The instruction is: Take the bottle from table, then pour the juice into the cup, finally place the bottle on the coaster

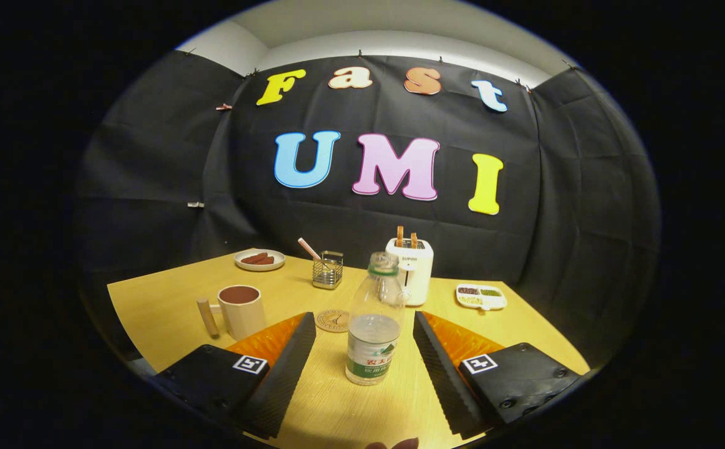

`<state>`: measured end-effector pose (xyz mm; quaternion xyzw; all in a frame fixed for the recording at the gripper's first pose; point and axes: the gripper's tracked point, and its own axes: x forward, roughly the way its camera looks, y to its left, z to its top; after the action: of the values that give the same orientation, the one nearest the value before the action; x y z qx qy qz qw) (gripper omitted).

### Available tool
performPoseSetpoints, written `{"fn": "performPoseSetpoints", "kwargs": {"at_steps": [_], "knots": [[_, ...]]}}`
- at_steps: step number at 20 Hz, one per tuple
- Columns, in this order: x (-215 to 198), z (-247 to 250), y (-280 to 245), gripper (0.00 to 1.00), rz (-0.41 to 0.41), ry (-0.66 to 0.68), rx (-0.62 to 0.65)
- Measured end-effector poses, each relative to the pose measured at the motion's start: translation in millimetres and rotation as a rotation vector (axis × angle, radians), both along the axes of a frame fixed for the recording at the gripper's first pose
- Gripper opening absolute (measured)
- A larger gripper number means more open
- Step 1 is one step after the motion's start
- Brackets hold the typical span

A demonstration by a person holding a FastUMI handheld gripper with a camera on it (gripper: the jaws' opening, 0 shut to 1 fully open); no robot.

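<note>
Bottle stands upright between the tool's wide-apart fingers, touching neither.

The table [163, 305] carries everything. The tool [362, 324] sits low over its near edge, fingers spread. The bottle [374, 318], partly full, has its cap off. Behind it stands a toaster [415, 274]; the cup [242, 310] is off left, and the coaster [333, 320] lies just beside the bottle.

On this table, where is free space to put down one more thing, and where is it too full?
Bare wood lies between the plate of sausages and the mug, and between the toaster and the divided snack tray. It is crowded around the coaster and the bottle, which stands between the open claw's fingers.
</note>
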<state>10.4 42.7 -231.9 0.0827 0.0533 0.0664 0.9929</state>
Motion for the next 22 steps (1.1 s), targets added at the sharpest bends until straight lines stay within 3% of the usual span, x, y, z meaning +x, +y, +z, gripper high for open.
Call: {"fn": "performPoseSetpoints", "kwargs": {"at_steps": [10,16,17,20,22], "knots": [[45.2,-61.3,8.8,0.97,-0.042,-0.001,-0.010],[72.5,-69.3,3.2,0.97,-0.102,0.003,0.030],[75.6,-71.4,1.8,0.96,-0.113,0.001,0.024],[79.9,-73.3,2.7,0.79,-0.124,0.011,0.046],[84.5,-76.0,0.1,0.75,-0.145,0.042,0.021]]}}
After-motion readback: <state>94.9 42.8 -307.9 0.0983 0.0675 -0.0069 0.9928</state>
